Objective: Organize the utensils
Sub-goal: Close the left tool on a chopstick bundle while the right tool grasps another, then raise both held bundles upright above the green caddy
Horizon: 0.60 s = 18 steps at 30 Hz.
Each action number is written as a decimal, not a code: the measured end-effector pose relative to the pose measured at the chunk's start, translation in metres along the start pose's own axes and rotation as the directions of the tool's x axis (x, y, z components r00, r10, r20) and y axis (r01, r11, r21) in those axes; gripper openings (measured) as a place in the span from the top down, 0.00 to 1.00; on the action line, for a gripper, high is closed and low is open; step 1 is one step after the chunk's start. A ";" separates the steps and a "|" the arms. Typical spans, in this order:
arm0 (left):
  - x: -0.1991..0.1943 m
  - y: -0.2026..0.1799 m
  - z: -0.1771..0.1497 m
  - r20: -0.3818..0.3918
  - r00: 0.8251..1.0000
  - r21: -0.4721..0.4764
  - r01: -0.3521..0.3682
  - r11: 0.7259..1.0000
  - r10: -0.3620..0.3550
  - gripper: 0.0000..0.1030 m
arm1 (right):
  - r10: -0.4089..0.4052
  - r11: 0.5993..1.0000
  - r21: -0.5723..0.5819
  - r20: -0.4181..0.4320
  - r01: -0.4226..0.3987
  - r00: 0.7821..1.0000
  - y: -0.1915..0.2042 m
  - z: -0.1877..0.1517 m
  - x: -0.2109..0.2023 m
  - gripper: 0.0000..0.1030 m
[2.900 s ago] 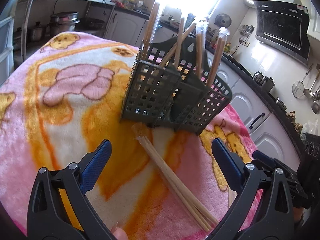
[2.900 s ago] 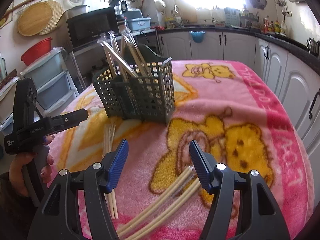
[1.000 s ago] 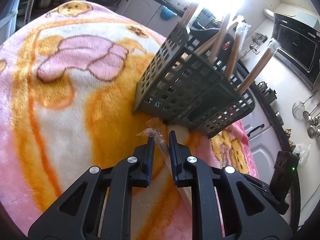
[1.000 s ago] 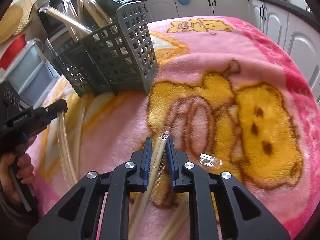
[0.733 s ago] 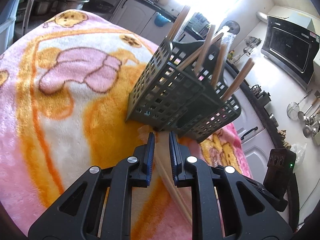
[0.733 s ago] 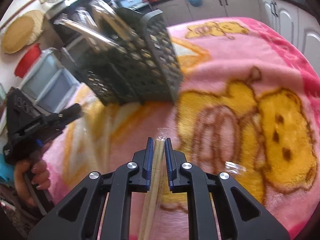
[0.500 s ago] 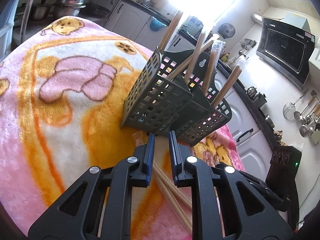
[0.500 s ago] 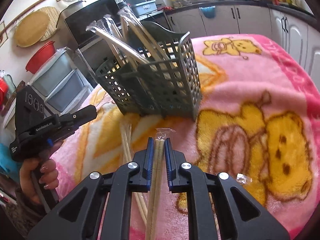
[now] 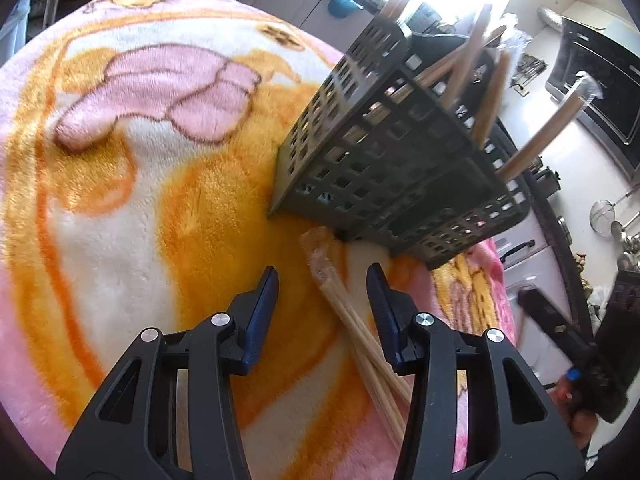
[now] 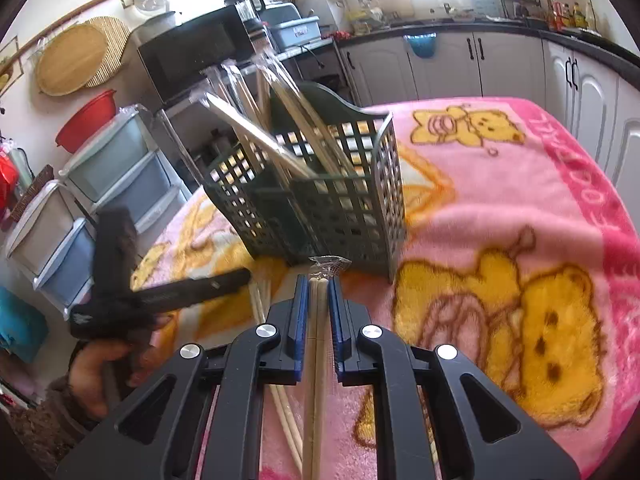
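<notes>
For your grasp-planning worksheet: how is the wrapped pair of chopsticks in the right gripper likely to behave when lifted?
The chopsticks look thin and straight, so probably stiff and light. The right gripper clamps near one end, so the long free length may sag or swing. The clear wrapper looks smooth, so they might slip.

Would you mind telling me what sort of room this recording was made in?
Most likely a home kitchen: white cabinets under a dark countertop, a microwave on a shelf, and ladles hanging on the wall. The work surface is a table under a cartoon-bear blanket.
</notes>
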<state>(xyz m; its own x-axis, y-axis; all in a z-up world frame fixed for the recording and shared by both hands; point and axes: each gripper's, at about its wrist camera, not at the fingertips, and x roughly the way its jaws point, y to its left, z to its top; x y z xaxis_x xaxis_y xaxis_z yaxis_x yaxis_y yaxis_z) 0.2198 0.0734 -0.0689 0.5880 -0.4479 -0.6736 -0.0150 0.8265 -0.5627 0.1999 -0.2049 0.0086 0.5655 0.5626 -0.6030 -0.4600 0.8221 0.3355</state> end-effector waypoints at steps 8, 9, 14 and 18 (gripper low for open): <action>0.009 0.001 0.003 -0.006 1.000 0.016 -0.028 0.999 0.029 0.87 | 0.025 0.999 -0.028 0.072 -0.023 0.997 0.012 0.018 -0.022 0.90; 0.009 0.002 0.003 -0.007 1.000 0.018 -0.028 0.999 0.028 0.90 | 0.029 0.999 -0.031 0.079 -0.026 0.996 0.014 0.020 -0.024 0.90; -0.001 0.001 0.002 0.007 1.000 0.025 0.002 1.000 -0.002 0.94 | 0.043 0.998 -0.049 0.112 -0.038 0.993 0.021 0.029 -0.034 0.90; -0.018 -0.007 0.003 0.046 0.998 0.049 0.028 0.998 -0.031 0.97 | 0.055 0.997 -0.062 0.142 -0.046 0.988 0.028 0.035 -0.043 0.90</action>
<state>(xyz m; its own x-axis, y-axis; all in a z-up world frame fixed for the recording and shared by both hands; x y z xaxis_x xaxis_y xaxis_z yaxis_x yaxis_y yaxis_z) 0.2122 0.0770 -0.0514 0.6249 -0.4568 -0.6331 0.0412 0.8292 -0.5575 0.1869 -0.2030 0.0693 0.6309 0.6133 -0.4752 -0.5271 0.7883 0.3175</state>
